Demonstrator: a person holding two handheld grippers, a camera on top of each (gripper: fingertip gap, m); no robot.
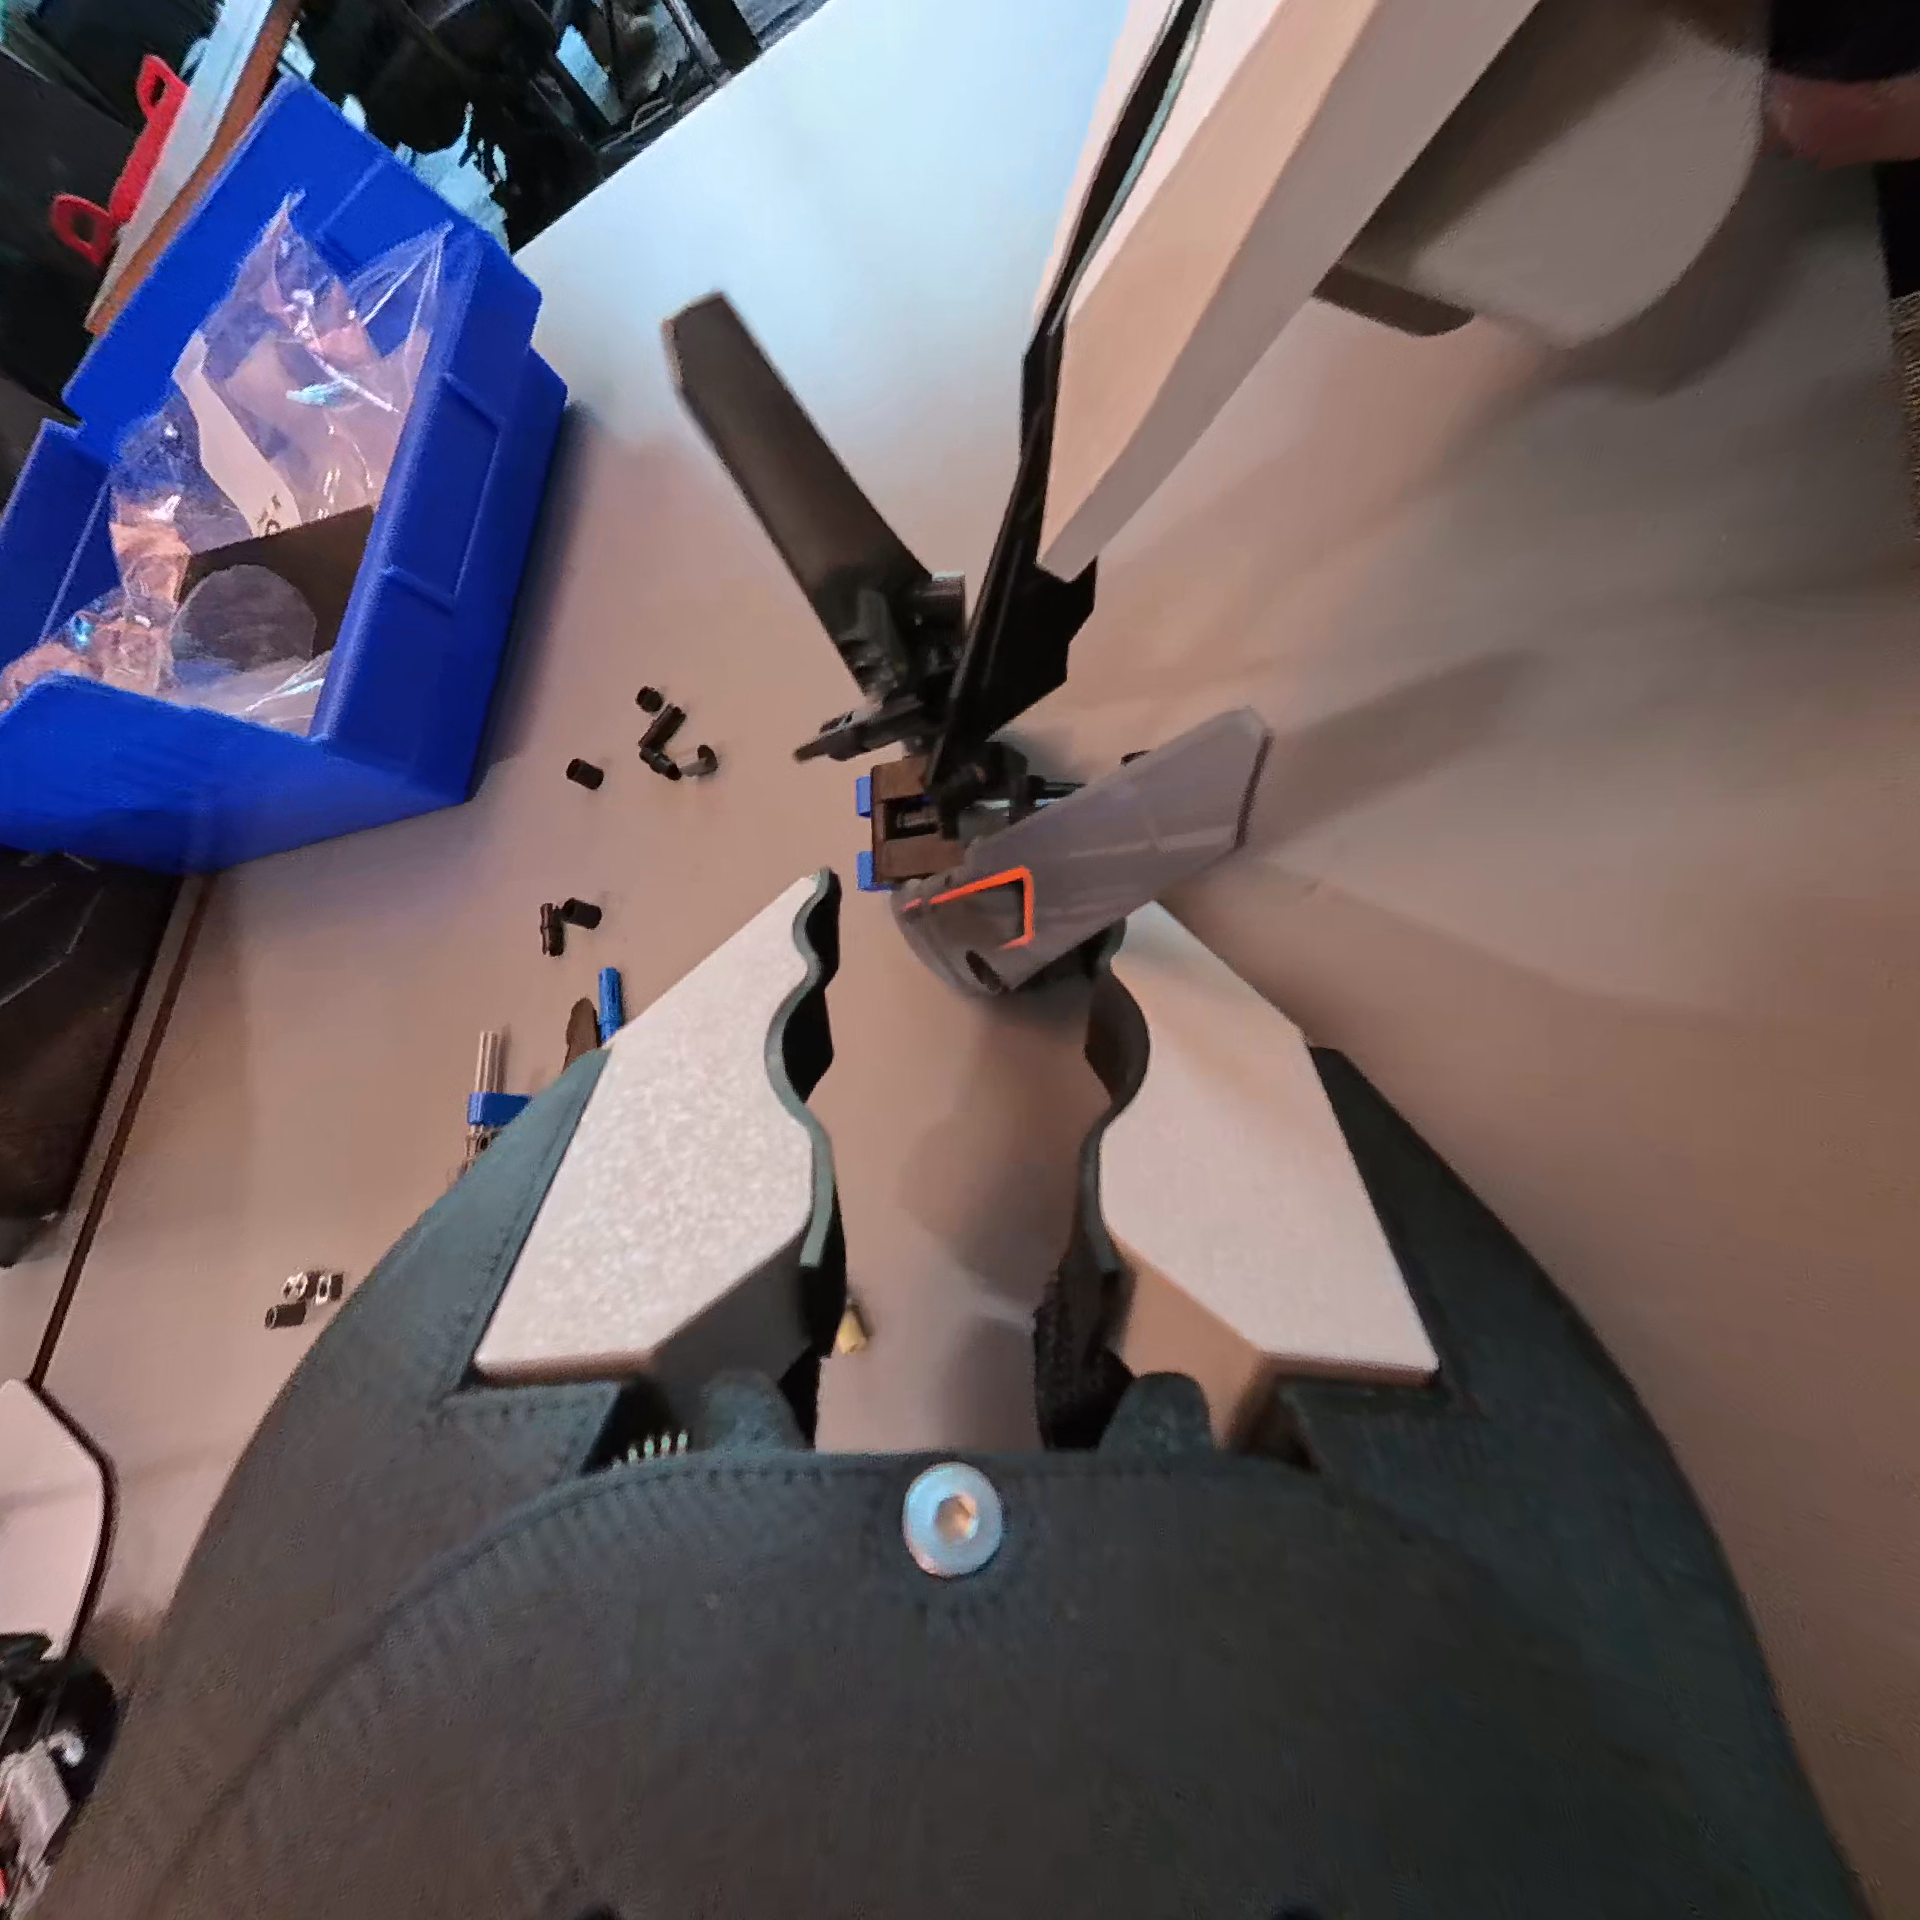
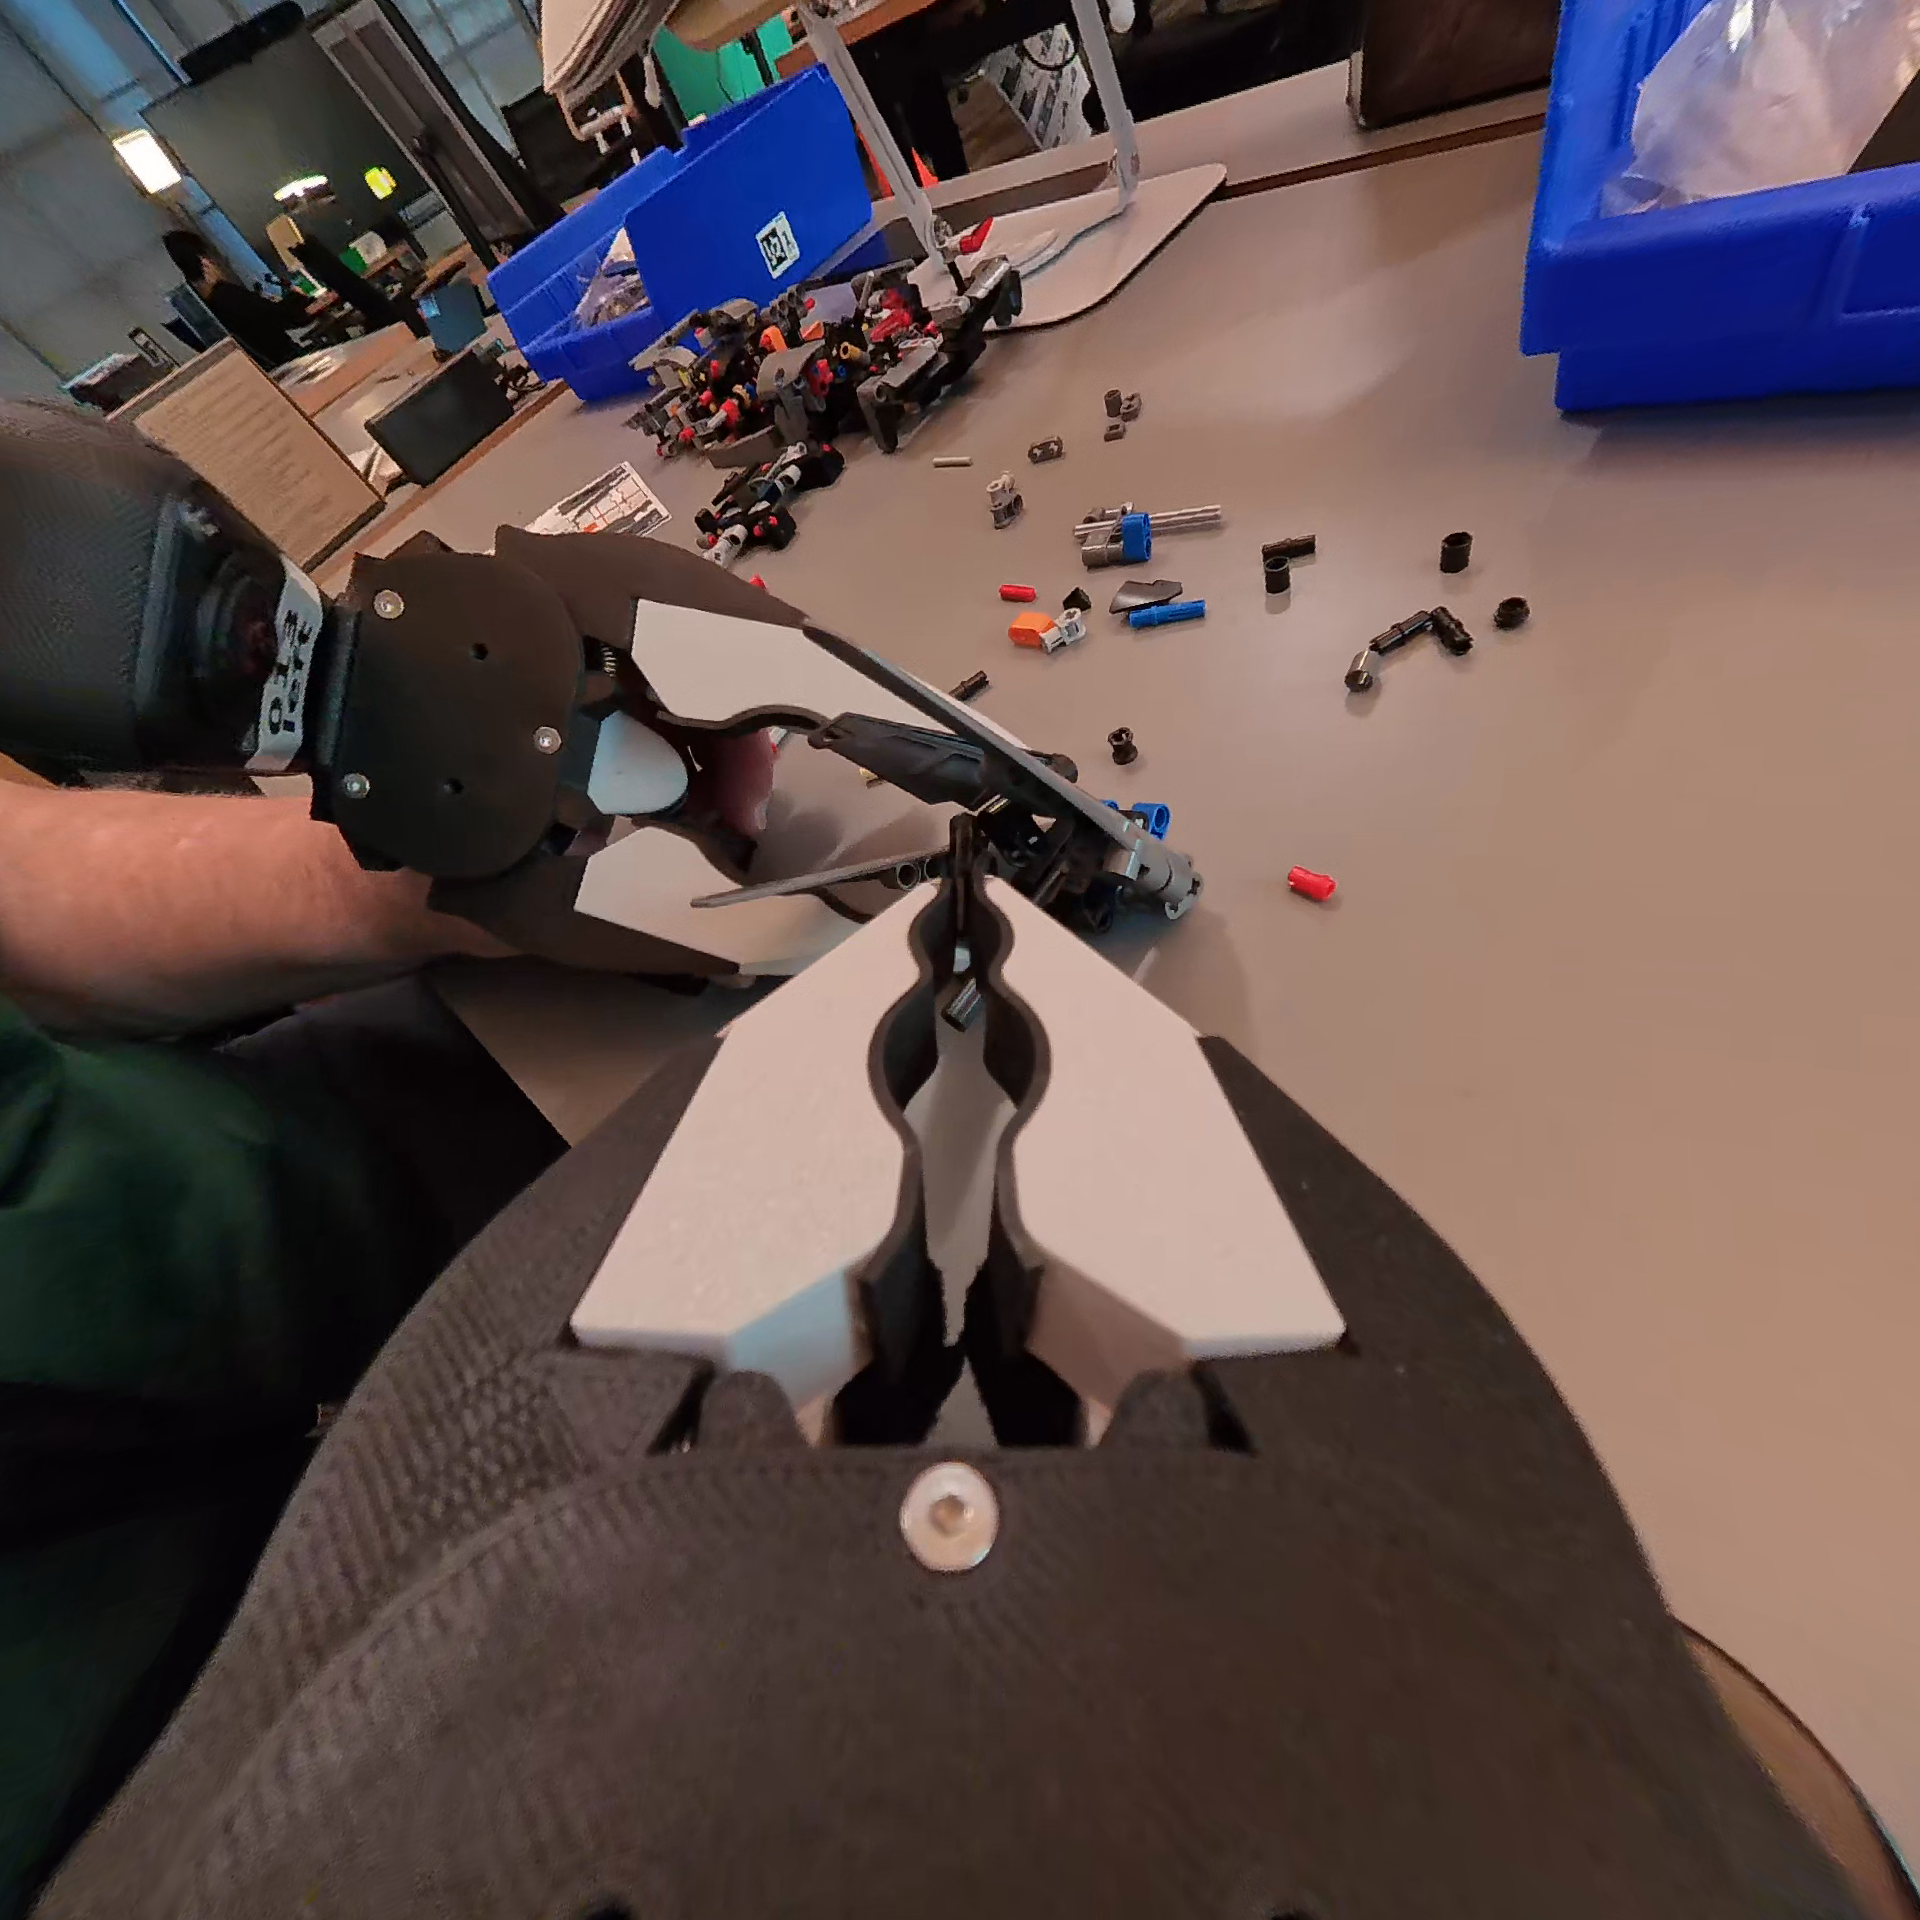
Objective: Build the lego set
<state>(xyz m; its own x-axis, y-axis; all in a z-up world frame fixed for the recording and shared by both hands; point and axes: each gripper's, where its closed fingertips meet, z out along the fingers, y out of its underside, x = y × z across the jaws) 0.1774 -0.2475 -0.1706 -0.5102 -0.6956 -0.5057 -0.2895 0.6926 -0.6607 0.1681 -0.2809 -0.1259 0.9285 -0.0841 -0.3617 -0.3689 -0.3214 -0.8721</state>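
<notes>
A small lego sub-assembly (image 1: 914, 821) of black blade parts, blue pins and a grey panel with an orange line sits just beyond my left fingertips. My left gripper (image 1: 966, 930) is closed around it, one tip by the blue pins and the other hidden under the grey panel. In the right wrist view the assembly (image 2: 1039, 821) lies low over the grey table (image 2: 1558, 935), between the left gripper's fingers (image 2: 727, 655). My right gripper (image 2: 961, 914) is shut on a small black connector (image 2: 961, 1003), with its tips against the assembly. It enters the left wrist view (image 1: 997, 717) from the top right.
Loose small pieces (image 2: 1153, 613) are scattered across the table, with a red pin (image 2: 1311, 883) near the assembly. A larger built lego model (image 2: 810, 364) lies further back. Blue bins (image 2: 1714, 260) (image 2: 727, 208) (image 1: 260, 520) hold plastic bags. A person's forearm (image 2: 156, 883) is at the left. Left tips to right tips: about 6 cm.
</notes>
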